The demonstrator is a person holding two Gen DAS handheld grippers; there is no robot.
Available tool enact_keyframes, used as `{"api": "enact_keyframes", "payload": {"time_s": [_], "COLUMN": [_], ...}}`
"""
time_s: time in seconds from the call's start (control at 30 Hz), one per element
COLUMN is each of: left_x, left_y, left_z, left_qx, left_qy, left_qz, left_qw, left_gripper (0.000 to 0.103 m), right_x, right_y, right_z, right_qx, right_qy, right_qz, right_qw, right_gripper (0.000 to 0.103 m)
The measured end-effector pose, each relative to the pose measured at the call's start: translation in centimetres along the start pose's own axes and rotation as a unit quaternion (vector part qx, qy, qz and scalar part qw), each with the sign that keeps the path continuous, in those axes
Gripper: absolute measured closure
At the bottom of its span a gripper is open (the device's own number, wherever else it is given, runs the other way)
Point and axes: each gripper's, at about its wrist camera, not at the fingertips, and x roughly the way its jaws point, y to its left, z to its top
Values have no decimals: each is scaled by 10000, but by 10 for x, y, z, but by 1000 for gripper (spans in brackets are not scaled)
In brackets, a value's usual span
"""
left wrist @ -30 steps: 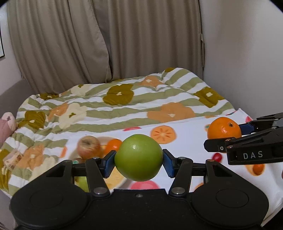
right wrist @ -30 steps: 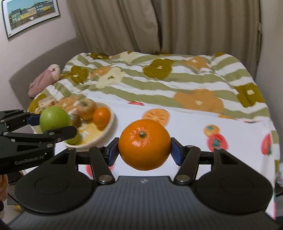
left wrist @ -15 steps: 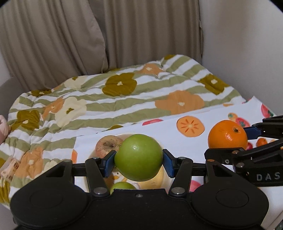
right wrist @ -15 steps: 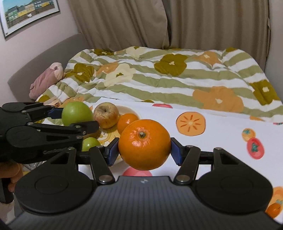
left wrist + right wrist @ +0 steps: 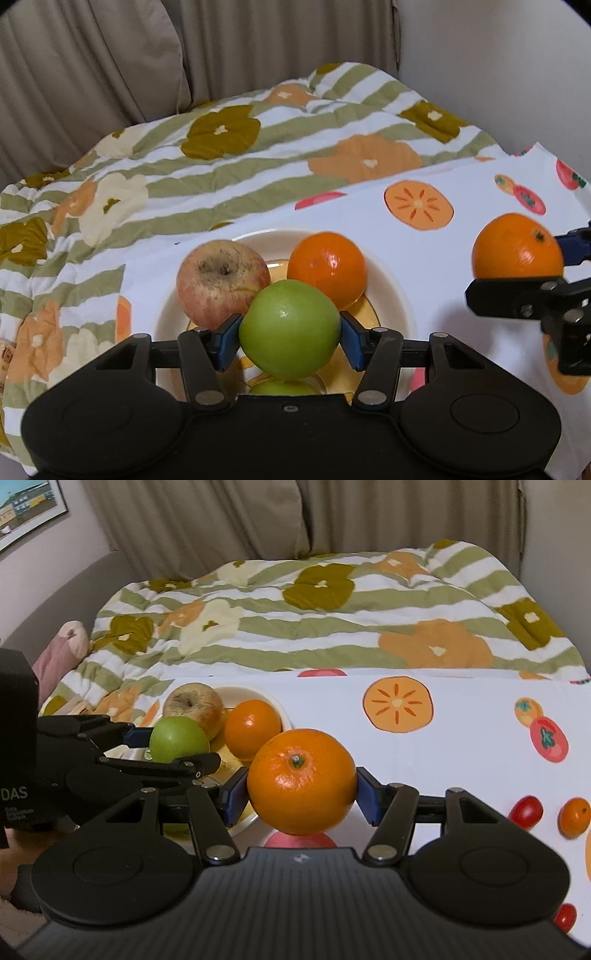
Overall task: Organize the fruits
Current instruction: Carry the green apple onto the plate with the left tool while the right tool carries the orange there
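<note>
My left gripper [image 5: 290, 338] is shut on a green apple [image 5: 290, 328] and holds it just above the cream plate [image 5: 391, 291]. On the plate lie a reddish apple [image 5: 221, 282], an orange [image 5: 327, 271] and another green apple [image 5: 284, 387], mostly hidden under my gripper. My right gripper [image 5: 301, 792] is shut on a second orange [image 5: 301, 781], held above the cloth to the right of the plate [image 5: 273, 703]. The left gripper with its green apple [image 5: 179, 740] shows at the left of the right wrist view.
The plate sits on a white cloth printed with fruit [image 5: 461, 738], laid over a striped floral quilt [image 5: 332, 620] on a bed. A pink stuffed toy [image 5: 61, 651] lies at the left. Curtains [image 5: 295, 517] and walls close the back.
Both grippers have moved forward and down toward the plate with their fruit. The green apple now hovers over the plate, and the orange is closer to its right rim.
</note>
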Motion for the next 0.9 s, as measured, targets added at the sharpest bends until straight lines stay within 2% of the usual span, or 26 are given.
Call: {"api": "enact_keyframes", "payload": {"time_s": [0.3,0.33,0.37,0.43,0.53,0.9], "left_x": [11,10,8,0,-10,-49], "left_y": [1,1,1,2,5,8], "left_z": [-3,-3,-2,-1,-3,-24], "left_qx": [40,50,61,35,14,35], "left_qy": [81,21,-36,-197,-279,-484], "left_qz": [-109,-90,-76,-100,-150,97], "left_qw": [9999,9999,9999,9998,9995,9988], "left_gripper": [42,31,16,10,10,9], "right_x": [0,-1,-1,-1,-3,8], "right_y": [2,2,3,3,4,23], "right_z": [-4,-5,-5,-5,-3,7], "right_qx": [99,97,94,92,60,-312], "right_qy": [39,37,39,48,64,129], "right_qz": [-199,-205,-206,-194,-173,135], "right_qw": [9997,9997,9997,9998,9998,9993], "right_gripper": [28,28,28,28,28,28]}}
